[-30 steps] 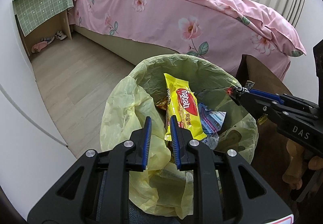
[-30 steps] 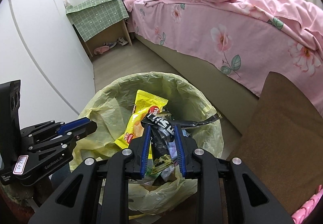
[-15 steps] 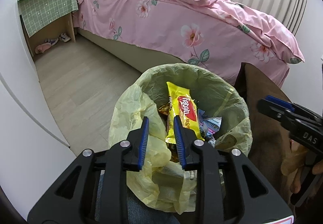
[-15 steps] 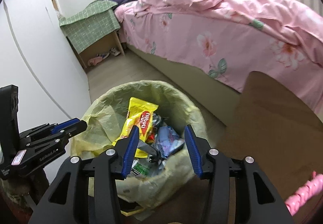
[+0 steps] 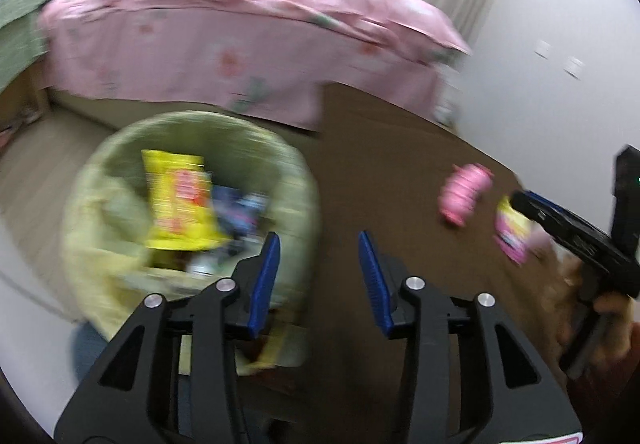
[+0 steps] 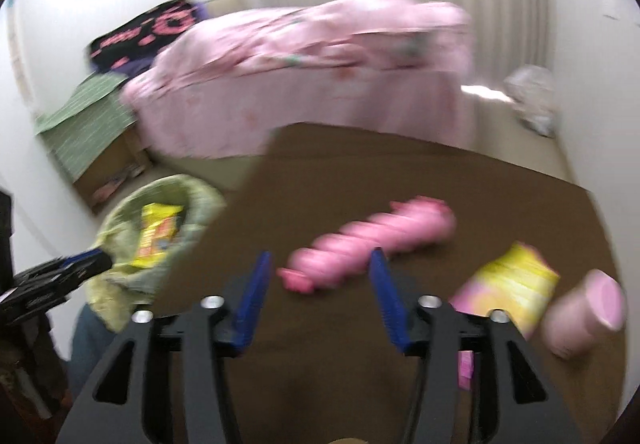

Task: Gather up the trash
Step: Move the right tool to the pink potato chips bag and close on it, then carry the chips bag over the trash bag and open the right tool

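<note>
Both views are blurred by motion. The trash bin [image 5: 100,180] with a yellow-green liner holds a yellow snack wrapper [image 5: 176,204] and other wrappers; it also shows in the right wrist view [image 6: 120,232]. My left gripper [image 5: 318,276] is open and empty at the bin's right rim. My right gripper [image 6: 318,292] is open and empty above the brown table [image 6: 360,172], just short of a pink twisted object [image 6: 368,244]. A yellow-and-pink packet [image 6: 508,284] lies to its right; it shows in the left wrist view [image 5: 512,232] next to the right gripper [image 5: 560,228].
A pink cylindrical container [image 6: 584,316] lies at the table's right edge. A bed with a pink floral cover [image 6: 312,72] stands behind the table. A nightstand under green cloth [image 6: 88,124] is at the left. A white bag [image 6: 532,100] sits on the floor at the far right.
My right gripper opened, dropped the dark wrapper into the bin and swung right over the table. My left gripper opened wider and turned right.
</note>
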`<state>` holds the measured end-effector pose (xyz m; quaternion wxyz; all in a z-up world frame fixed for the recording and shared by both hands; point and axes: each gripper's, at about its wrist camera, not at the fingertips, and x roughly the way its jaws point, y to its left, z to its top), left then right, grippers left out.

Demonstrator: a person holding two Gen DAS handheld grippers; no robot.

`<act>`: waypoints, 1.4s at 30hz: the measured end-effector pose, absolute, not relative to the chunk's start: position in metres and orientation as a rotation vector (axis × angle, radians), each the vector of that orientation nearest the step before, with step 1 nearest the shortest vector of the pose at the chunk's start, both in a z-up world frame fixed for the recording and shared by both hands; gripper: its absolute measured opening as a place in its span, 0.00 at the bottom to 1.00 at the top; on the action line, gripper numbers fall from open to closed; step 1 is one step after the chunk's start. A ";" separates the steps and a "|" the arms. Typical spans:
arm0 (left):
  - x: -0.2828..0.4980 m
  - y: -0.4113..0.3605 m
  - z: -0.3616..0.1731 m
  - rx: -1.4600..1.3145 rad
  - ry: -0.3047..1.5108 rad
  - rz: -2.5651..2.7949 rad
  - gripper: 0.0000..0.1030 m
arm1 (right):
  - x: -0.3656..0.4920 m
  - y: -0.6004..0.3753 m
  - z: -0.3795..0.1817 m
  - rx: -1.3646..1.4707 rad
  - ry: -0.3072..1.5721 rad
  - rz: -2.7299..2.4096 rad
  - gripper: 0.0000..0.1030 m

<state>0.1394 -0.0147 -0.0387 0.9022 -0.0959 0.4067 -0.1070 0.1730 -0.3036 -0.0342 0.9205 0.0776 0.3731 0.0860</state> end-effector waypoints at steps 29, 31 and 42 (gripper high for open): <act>0.139 -0.083 -0.059 -0.041 0.931 -0.305 0.41 | 0.179 -0.366 -0.087 0.232 0.842 0.081 0.16; 0.140 -0.077 -0.059 -0.057 0.929 -0.299 0.41 | 0.173 -0.360 -0.073 0.216 0.820 0.107 0.15; 0.128 -0.017 -0.050 -0.142 0.880 -0.158 0.41 | 0.166 -0.285 -0.009 0.104 0.730 0.308 0.14</act>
